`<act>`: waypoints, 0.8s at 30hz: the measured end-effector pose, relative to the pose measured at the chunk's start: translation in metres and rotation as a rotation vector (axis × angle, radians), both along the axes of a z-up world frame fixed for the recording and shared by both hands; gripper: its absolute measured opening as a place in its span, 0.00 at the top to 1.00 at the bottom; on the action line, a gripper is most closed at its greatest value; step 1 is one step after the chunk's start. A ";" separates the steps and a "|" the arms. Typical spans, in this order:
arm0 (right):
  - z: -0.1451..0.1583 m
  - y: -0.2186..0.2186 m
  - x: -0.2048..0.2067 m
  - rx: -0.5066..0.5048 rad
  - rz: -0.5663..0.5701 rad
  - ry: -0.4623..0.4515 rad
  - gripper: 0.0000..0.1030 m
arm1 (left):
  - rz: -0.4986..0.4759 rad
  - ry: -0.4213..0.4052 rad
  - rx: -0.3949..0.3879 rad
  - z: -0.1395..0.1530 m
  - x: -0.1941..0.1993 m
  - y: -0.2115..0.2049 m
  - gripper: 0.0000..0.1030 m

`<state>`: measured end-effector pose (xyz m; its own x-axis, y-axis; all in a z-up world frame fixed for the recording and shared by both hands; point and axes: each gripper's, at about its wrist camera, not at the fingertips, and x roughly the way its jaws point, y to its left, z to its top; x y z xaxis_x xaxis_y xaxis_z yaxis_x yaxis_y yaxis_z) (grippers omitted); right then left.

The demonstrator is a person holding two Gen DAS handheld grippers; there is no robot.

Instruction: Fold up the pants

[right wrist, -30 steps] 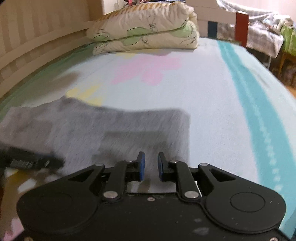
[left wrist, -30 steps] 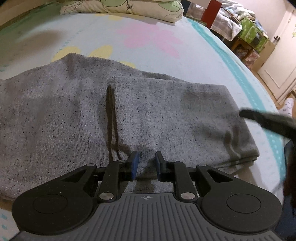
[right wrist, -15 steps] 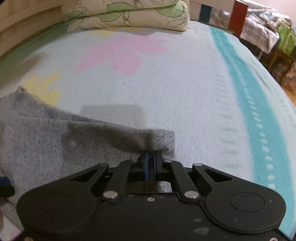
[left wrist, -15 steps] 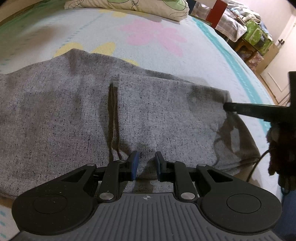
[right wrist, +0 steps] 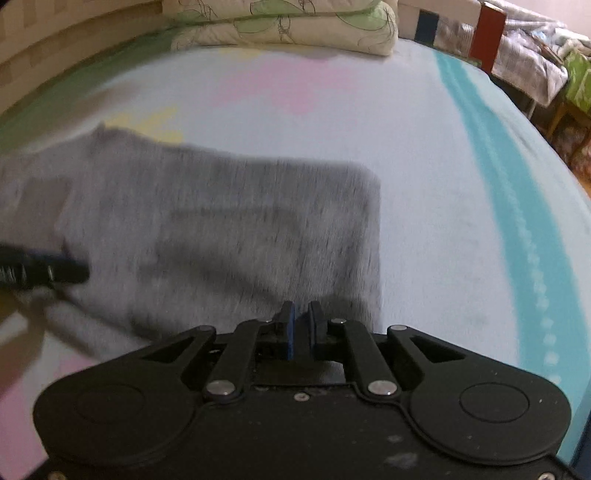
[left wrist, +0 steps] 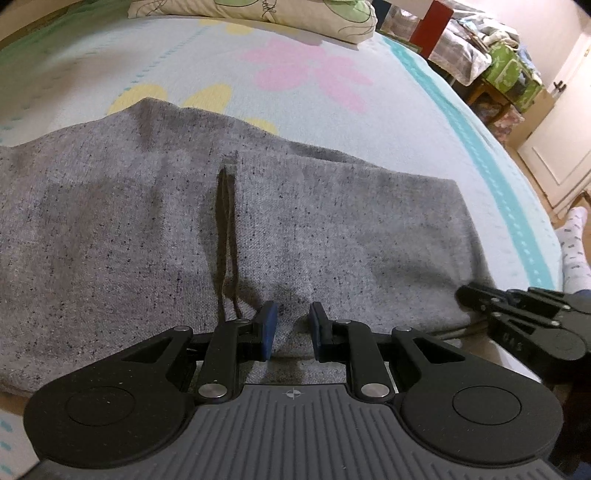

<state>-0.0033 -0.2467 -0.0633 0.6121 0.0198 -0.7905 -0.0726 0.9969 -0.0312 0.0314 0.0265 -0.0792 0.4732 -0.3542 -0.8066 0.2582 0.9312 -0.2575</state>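
Left claw [left wrist: 290, 329] pinches near hem of grey pants [left wrist: 332, 229], fabric bunched between blue pads. Right claw [right wrist: 300, 329] nearly pressed together, whether cloth caught unclear. Pants spread across bed [left wrist: 424, 122], long axis left-right in frame; right claw sits at lower-right corner of pants.

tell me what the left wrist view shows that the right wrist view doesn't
Only the left wrist view shows the dark drawstring lying on the pants, a person's patterned sock past the bed edge, and the white door.

Only the right wrist view shows the wooden headboard and the folded pants' bare right edge, though blurred.

Both show the grey pants, the flowered bedsheet, the pillows, and both hand-held grippers: left, right.
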 end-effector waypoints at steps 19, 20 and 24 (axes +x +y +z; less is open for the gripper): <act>0.052 0.086 0.004 0.093 0.190 -0.110 0.88 | 0.290 0.016 0.156 0.019 -0.007 0.156 0.81; 0.054 0.096 0.008 0.103 0.210 -0.110 0.88 | 0.282 0.007 0.133 0.014 -0.008 0.160 0.81; 0.058 0.136 0.023 0.125 0.291 -0.109 0.88 | 0.276 -0.015 0.107 0.012 -0.012 0.162 0.81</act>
<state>0.0197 -0.1106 -0.0055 0.6475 0.2990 -0.7010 -0.3578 0.9314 0.0669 0.0195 0.1889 -0.0674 0.5522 -0.1239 -0.8245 -0.0051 0.9884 -0.1519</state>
